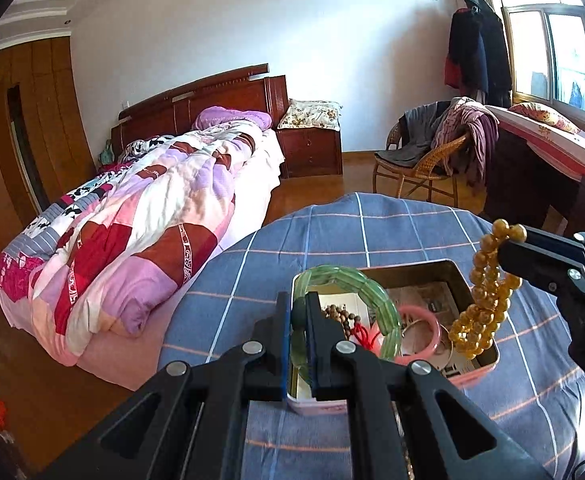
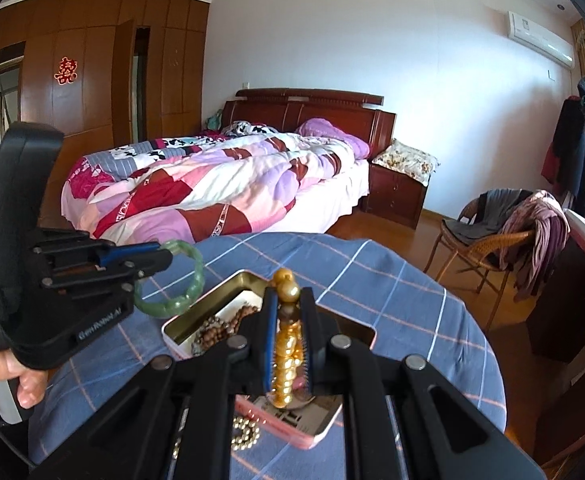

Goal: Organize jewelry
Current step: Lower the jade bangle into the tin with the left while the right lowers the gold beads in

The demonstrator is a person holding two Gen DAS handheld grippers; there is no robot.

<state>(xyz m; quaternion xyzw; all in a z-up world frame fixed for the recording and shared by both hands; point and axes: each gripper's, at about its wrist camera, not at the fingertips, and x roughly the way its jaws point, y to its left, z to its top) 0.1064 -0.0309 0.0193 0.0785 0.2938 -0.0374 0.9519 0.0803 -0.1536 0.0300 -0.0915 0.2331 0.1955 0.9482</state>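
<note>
Jewelry sits in and above an open tin (image 1: 488, 354) on the blue checked cloth (image 1: 332, 232) of a round table. Your left gripper (image 1: 297, 312) pinches a green bangle (image 1: 356, 280) between its fingers, holding it raised over the tin's left end; from the right wrist view the bangle (image 2: 188, 276) hangs clear of the tin (image 2: 172, 330), just beside its near corner. Your right gripper (image 2: 288, 336) is clamped on a strand of gold beads (image 2: 286, 352), a few beads poking above the fingertips and the rest dangling down over the tin. In the left wrist view the gold beads (image 1: 488, 304) hang in a bunch over the tin's right side. Inside the tin lie brown beads (image 1: 340, 316) with a red tassel (image 1: 362, 334), a pink bangle (image 1: 424, 336) and some papers. Behind the table stand a bed (image 1: 152, 216) with a patchwork quilt, a nightstand (image 1: 312, 148) and a wicker chair (image 1: 424, 160) draped with clothes.
</note>
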